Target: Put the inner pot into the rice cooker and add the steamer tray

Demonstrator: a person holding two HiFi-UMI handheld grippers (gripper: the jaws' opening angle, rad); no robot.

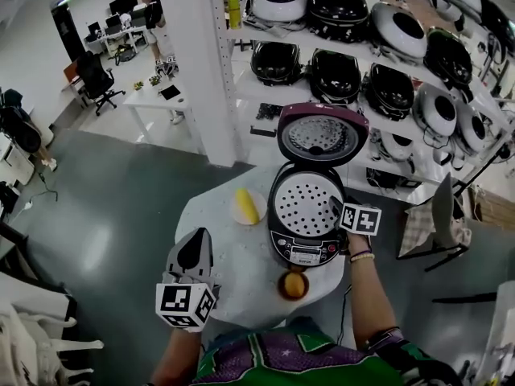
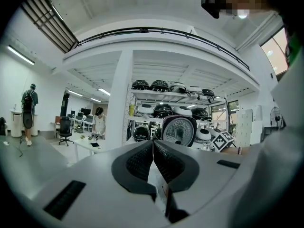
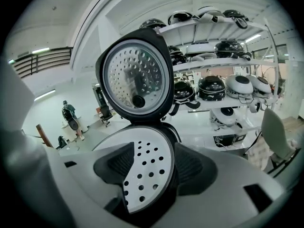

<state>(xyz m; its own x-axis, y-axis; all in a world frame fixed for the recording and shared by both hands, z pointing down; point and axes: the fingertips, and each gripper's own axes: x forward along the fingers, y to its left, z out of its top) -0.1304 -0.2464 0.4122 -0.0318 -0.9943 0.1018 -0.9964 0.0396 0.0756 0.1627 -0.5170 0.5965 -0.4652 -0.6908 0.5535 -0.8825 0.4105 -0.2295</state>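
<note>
While its jaws stand apart, the right gripper (image 3: pixel 154 163) straddles the near rim of the steamer tray (image 3: pixel 142 172), pads not pressing. Tray sits in the rice cooker (image 1: pixel 306 252), lid (image 1: pixel 322 135) raised, on the round table (image 1: pixel 241 256). Left gripper (image 2: pixel 153 148): jaws together, empty, over the table's left side, well apart from the cooker.

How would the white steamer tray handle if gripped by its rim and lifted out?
Likely stiff: the steamer tray sits as a flat, even disc in the rice cooker. Probably light, being thin and full of holes. Its smooth rim may slip or tilt in the right claw, which straddles one edge only, open.
</note>
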